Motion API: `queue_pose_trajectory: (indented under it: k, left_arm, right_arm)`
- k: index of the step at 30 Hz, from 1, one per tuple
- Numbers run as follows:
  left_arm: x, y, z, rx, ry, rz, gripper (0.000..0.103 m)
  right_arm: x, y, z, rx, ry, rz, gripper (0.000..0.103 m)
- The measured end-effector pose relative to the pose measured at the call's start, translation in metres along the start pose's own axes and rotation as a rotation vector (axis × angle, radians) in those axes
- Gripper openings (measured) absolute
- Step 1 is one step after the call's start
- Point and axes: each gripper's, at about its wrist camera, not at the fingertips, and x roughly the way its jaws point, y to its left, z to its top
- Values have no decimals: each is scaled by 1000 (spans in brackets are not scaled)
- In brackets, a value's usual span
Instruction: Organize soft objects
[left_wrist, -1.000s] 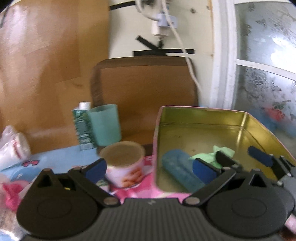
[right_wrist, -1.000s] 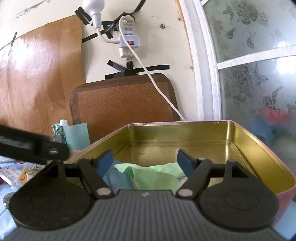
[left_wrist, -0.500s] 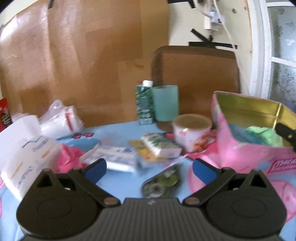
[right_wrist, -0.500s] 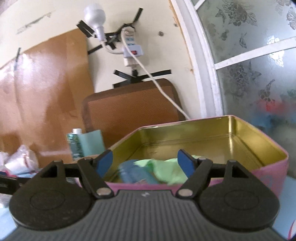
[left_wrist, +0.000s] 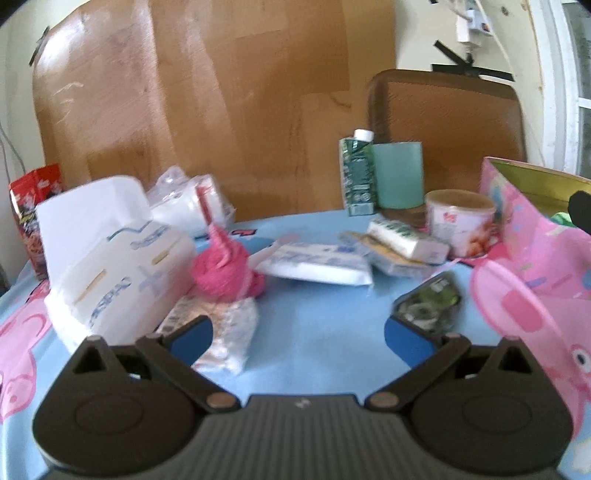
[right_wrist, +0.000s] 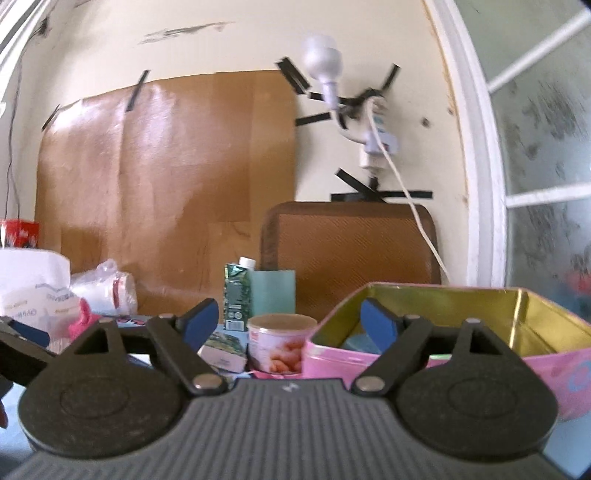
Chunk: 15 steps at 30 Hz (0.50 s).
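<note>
Left wrist view: the left gripper (left_wrist: 297, 338) is held wide open and empty above the blue cartoon-print tablecloth (left_wrist: 317, 332); a fuzzy pink knitted bundle (left_wrist: 227, 273) lies ahead of its left finger, a large white tissue pack (left_wrist: 110, 254) beside it, a flat white wipes packet (left_wrist: 317, 264) beyond; a dark foil sachet (left_wrist: 430, 304) lies near the right finger. In the right wrist view, the right gripper (right_wrist: 290, 326) is seen opening, nothing between its jaws; the pink rectangular tin (right_wrist: 443, 332) with gold interior stands ahead, soft blue and green items inside.
</note>
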Motion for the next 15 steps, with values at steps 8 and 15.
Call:
queue_pose_trajectory:
  k: [8,15]
  left_arm:
    - [4,13,-3,-60,14,-37,103]
    - [2,5,-4,-21,-8,-14,103]
  right_arm:
    - [2,18,-3,-86,-8,-16,86]
    - [7,11,-3,-50,31,3,89]
